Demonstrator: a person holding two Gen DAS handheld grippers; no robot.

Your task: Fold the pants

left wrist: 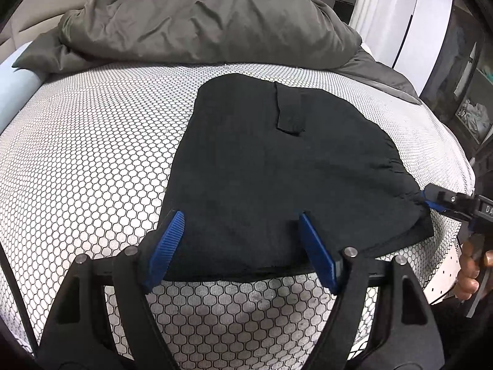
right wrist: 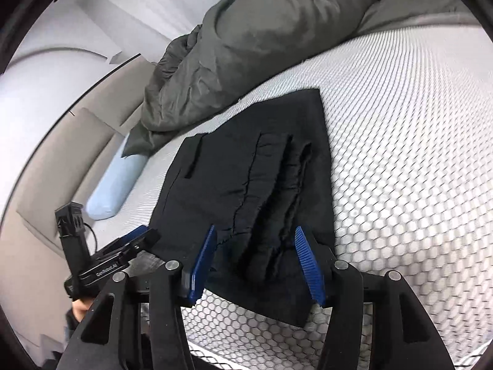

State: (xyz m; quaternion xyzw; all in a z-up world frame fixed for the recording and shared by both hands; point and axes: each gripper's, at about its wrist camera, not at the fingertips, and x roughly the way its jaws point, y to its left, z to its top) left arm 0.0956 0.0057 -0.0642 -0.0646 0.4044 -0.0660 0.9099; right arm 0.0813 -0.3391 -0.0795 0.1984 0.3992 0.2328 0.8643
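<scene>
One view only: pale blue pillow (right wrist: 115,185)

Soft, even indoor light; heavy fisheye bending, perhaps slight edge blur.

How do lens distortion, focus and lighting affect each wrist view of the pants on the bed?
Left wrist view: fisheye bows the mattress into a dome; black pants lose detail in flat, soft light, no glare. Right wrist view: tilted, corners vignetted black; pants' folds show as faint creases; far duvet looks slightly soft.

Both wrist views look down, close, at the pants (left wrist: 277,166).
</scene>
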